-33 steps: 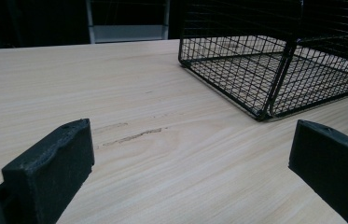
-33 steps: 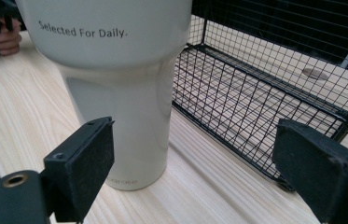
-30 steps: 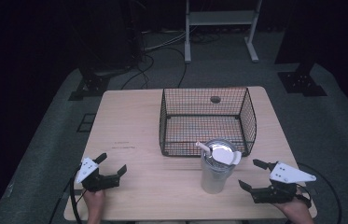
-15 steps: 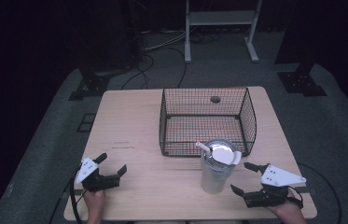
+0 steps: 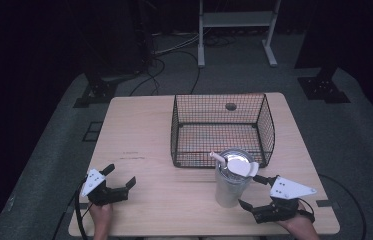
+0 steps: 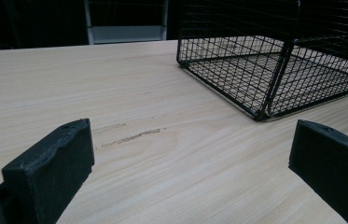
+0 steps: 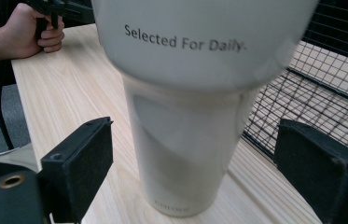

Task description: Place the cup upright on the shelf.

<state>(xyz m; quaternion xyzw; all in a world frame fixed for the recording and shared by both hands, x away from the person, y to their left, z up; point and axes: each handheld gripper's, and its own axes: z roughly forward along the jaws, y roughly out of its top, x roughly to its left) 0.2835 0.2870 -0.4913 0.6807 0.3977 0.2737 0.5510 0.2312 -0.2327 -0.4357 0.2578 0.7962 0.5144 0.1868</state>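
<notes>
Since the right gripper sits low at the near right edge of the counter with its fingers spread wide, it looks set up for a side grasp on the cup. From the right gripper view, the cup's narrow lower body stands ahead of the gap between the two fingers, a little left of its middle, and touches neither; the opening looks wider than the base, so a level push forward should bring it around the cup. I judge the low approach deliberate: the base is the slimmest part, and the wide top would not fit as easily.

The left gripper rests at the near left corner, well apart from the cup, its fingers also spread and holding nothing, aimed across bare wood toward the basket. It seems parked out of the way.

Upright on the counter, the cup stands just in front of the basket's near right corner. It is a tall, pale, glossy tumbler, tapering from a broad upper body to a slim foot, with "Selected For Daily" printed on the wide part. A clear lid caps it, and a white straw leans out toward the left.

Beyond it, the black wire basket looks empty, and a small dark hole marks the counter behind it.
</notes>
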